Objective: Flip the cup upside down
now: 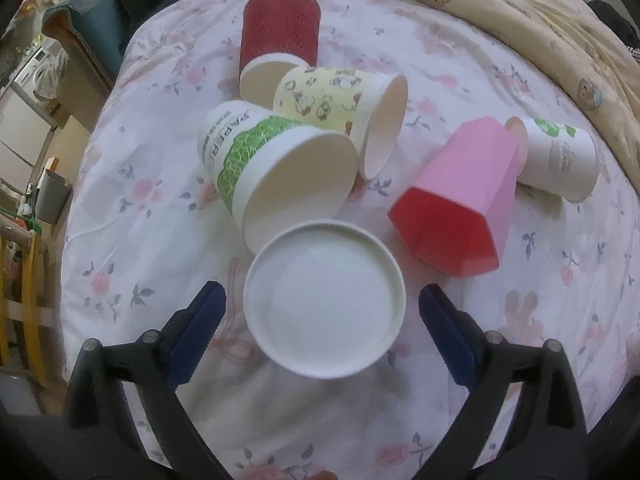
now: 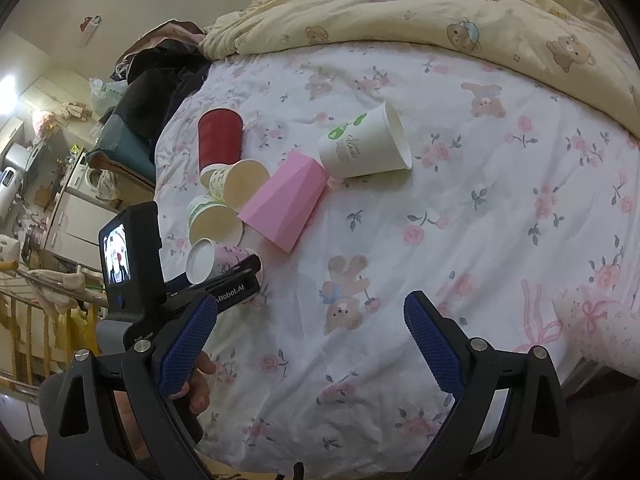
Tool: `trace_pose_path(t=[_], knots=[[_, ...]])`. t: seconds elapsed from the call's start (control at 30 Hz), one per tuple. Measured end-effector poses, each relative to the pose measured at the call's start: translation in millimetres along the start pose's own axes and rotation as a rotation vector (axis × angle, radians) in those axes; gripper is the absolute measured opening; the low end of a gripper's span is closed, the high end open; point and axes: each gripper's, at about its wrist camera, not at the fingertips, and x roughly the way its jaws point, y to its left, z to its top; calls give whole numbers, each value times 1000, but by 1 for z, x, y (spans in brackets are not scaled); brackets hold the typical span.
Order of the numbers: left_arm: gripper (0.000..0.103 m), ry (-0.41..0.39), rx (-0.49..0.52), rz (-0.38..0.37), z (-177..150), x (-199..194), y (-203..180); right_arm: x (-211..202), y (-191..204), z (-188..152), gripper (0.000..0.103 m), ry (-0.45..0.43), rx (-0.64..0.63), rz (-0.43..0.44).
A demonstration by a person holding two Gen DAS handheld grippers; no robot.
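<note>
A paper cup with a white bottom [image 1: 324, 302] lies with its base toward my left wrist camera, between the open jaws of my left gripper [image 1: 322, 312]. The jaws stand apart from the cup on both sides. In the right wrist view the same cup [image 2: 214, 260] shows a pink patterned side and sits at the left gripper's tip. My right gripper [image 2: 310, 316] is open and empty above the floral sheet. Other cups lie on their sides: a green-printed one [image 1: 276, 168], a yellow cartoon one [image 1: 340, 120], a red one [image 1: 280, 36], a pink faceted one [image 1: 464, 196] and a white one [image 1: 560, 158].
The cups lie on a floral bed sheet [image 2: 480, 220]. A yellow bear-print quilt [image 2: 440, 4] is bunched at the back. Dark clothes [image 2: 160, 76] lie at the bed's far left corner. Furniture and a wooden rail [image 1: 28, 300] stand beyond the bed's left edge.
</note>
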Motion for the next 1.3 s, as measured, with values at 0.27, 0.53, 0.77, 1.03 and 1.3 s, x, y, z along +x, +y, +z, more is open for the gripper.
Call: trace_pose_path(t=[0.27, 0.53, 0.77, 1.03, 1.3], knots=[[96, -91, -53, -60, -5, -37, 19, -6, 14, -1, 97, -51, -59, 18], [103, -179, -72, -104, -12, -97, 51, -17, 21, -1, 97, -111, -70, 24], [103, -306, -42, -98, -41, -155, 83, -25, 37, -14, 98, -140, -164, 1], [103, -389, -79, -94, -78, -170, 103, -29, 56, -33, 98, -183, -233, -23], [103, -385, -106, -49, -75, -153, 104, -14, 72, -36, 98, -194, -293, -90]])
